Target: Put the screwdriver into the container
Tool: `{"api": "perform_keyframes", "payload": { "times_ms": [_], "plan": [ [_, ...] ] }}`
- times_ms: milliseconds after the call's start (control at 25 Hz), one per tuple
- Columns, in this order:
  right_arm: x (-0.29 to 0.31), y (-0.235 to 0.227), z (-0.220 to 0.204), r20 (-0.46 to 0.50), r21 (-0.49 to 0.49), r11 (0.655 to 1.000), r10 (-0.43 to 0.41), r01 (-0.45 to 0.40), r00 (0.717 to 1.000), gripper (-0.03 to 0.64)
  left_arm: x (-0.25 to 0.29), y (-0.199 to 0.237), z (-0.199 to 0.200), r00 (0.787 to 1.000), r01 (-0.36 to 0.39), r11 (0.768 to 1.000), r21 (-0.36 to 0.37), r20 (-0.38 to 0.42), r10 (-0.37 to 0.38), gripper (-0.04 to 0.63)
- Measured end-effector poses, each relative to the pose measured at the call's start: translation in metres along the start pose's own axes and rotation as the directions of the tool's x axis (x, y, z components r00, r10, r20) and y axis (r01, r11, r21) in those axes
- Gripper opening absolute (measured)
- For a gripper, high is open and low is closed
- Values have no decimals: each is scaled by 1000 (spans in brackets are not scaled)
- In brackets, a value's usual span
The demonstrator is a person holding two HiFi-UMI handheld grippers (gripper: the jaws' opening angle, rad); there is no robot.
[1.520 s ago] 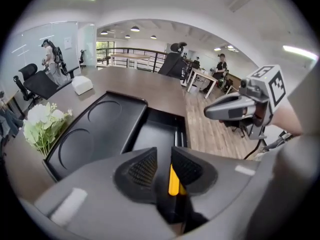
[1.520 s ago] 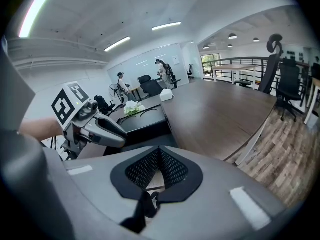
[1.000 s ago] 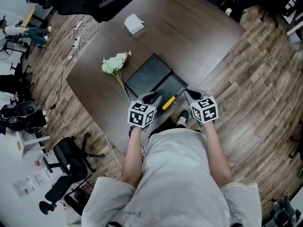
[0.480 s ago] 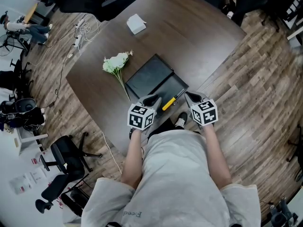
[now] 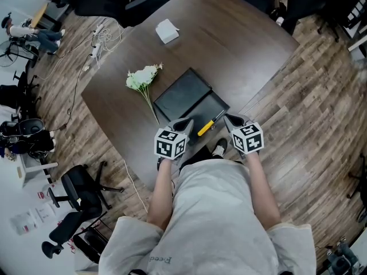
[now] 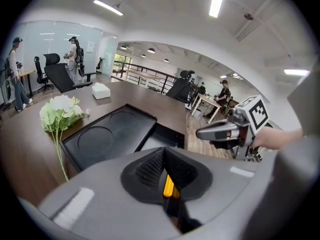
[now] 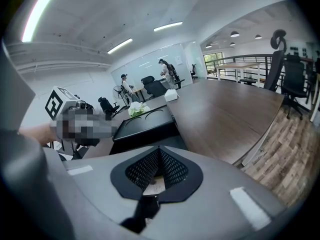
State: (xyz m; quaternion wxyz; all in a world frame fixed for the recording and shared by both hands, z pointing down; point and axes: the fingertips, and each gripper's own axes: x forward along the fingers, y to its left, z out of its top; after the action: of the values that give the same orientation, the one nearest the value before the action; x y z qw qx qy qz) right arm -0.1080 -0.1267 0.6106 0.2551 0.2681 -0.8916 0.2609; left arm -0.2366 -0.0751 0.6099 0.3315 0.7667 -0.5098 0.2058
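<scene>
The screwdriver [image 5: 205, 126], with a yellow handle and dark shaft, lies on the dark table near its front edge, its tip toward the black container [image 5: 213, 104]. The container's flat black lid [image 5: 179, 90] lies open beside it. My left gripper [image 5: 184, 121] hovers just left of the handle and my right gripper [image 5: 229, 118] just right of the shaft; both are shut and hold nothing. In the left gripper view a strip of the yellow handle [image 6: 169, 186] shows through the slit below the closed pads. The right gripper view shows only table through its pads.
A bunch of white flowers [image 5: 141, 77] lies left of the lid, and a small white box [image 5: 167, 31] sits farther back on the brown table [image 5: 241, 44]. Office chairs [image 5: 123, 2] stand round the table; people stand at the far left of the room.
</scene>
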Motion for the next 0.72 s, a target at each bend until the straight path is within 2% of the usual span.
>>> {"api": "perform_keyframes", "payload": {
  "times_ms": [400, 720],
  "plan": [
    [3, 1, 3, 6, -1, 1000, 7, -7, 1000, 0, 1, -2, -1, 1000, 25, 999, -33, 2, -25, 54],
    [3, 1, 4, 6, -16, 1000, 7, -7, 1000, 0, 3, -3, -3, 1000, 31, 999, -30, -6, -31, 55]
  ]
}}
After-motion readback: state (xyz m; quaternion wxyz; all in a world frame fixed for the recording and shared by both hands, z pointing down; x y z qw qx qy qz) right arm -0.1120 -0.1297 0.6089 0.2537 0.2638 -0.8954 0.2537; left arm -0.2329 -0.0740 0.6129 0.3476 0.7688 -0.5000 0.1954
